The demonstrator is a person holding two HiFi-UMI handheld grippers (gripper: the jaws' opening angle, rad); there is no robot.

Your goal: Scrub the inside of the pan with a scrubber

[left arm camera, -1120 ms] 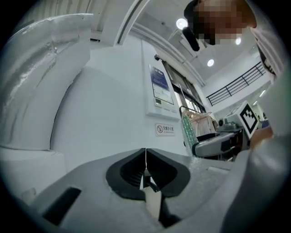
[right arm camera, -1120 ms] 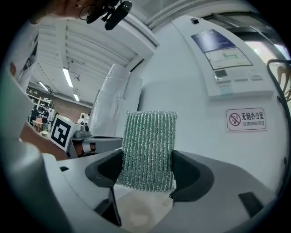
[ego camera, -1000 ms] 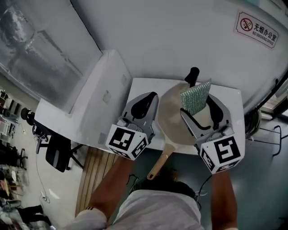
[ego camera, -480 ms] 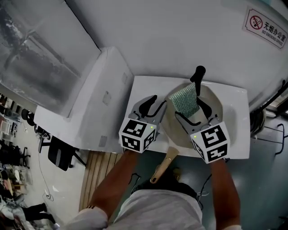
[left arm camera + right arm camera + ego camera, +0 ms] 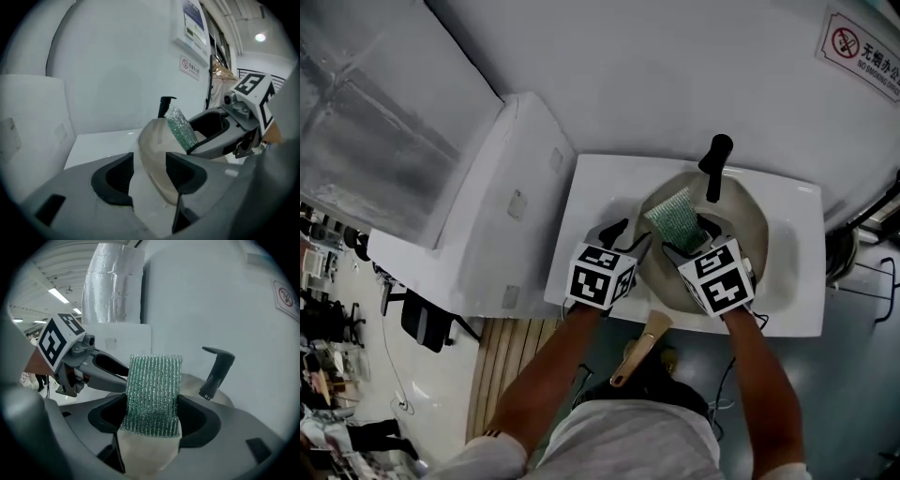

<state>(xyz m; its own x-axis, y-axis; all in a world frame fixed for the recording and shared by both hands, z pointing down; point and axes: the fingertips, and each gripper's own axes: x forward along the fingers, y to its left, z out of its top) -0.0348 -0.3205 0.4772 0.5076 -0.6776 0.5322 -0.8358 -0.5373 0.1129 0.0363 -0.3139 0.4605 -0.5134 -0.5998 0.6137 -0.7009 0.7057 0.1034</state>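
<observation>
A beige pan [image 5: 741, 220] lies in the white sink [image 5: 600, 187], its wooden handle [image 5: 643, 345] sticking out over the front edge. My right gripper [image 5: 686, 238] is shut on a green mesh scrubber [image 5: 673, 218], which stands upright over the pan's inside. In the right gripper view the scrubber [image 5: 153, 394] fills the gap of that gripper [image 5: 153, 419]. My left gripper [image 5: 628, 240] hangs at the pan's left rim; its jaws have just been opening. In the left gripper view the pan's rim [image 5: 157, 145] shows in the gap of that gripper [image 5: 149, 171], and the pads do not press on it.
A black faucet [image 5: 715, 165] rises behind the pan, close to the scrubber's far side. A white box-shaped unit [image 5: 487, 234] adjoins the sink on the left. The wall behind carries a no-smoking sign [image 5: 862, 49]. Floor and office chairs lie below at the left.
Both grippers have come down from above to the pan, the right one carrying the scrubber with it. The left jaws went from shut to wide apart.
</observation>
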